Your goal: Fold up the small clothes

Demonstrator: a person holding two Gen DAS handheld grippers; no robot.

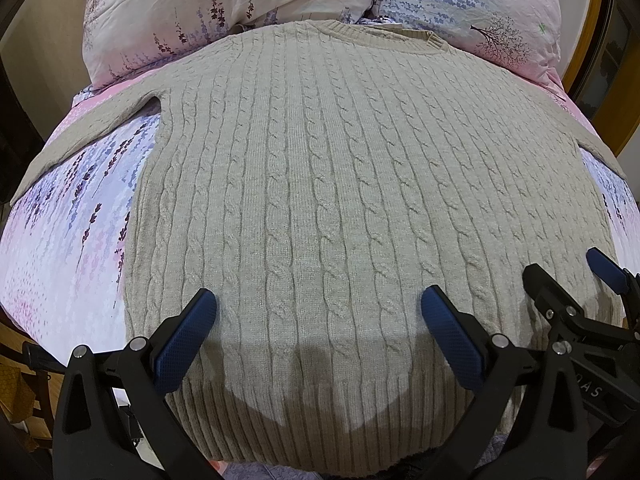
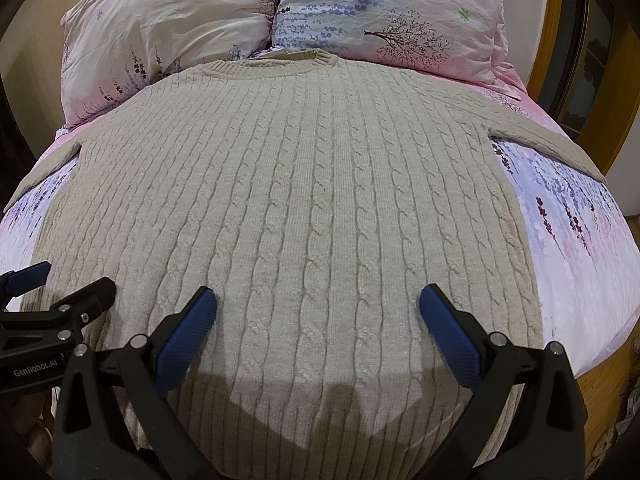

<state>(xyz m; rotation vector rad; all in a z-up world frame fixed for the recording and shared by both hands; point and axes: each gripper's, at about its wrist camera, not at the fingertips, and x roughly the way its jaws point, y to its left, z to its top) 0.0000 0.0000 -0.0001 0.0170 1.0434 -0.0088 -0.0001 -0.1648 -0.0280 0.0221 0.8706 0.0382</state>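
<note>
"GenRobot.AI" stands in white on the left gripper body, left of the right claw; the right gripper shows only "DAS".

A floral-sheeted bed bears a beige cable-knit sweater and two pillows.

One sweater, beige cable-knit, spread flat; two sleeves out to the sides, one ribbed neckline, one ribbed hem. Two pillows side by side at the far end, floral print. One bed sheet, pink and lavender, under everything. Two grippers: left gripper and right gripper, each with two blue-padded fingers, four pads total, both spread wide apart. One wooden frame at the right edge. One printed logo on the left gripper body, seen from the right wrist view.
</note>
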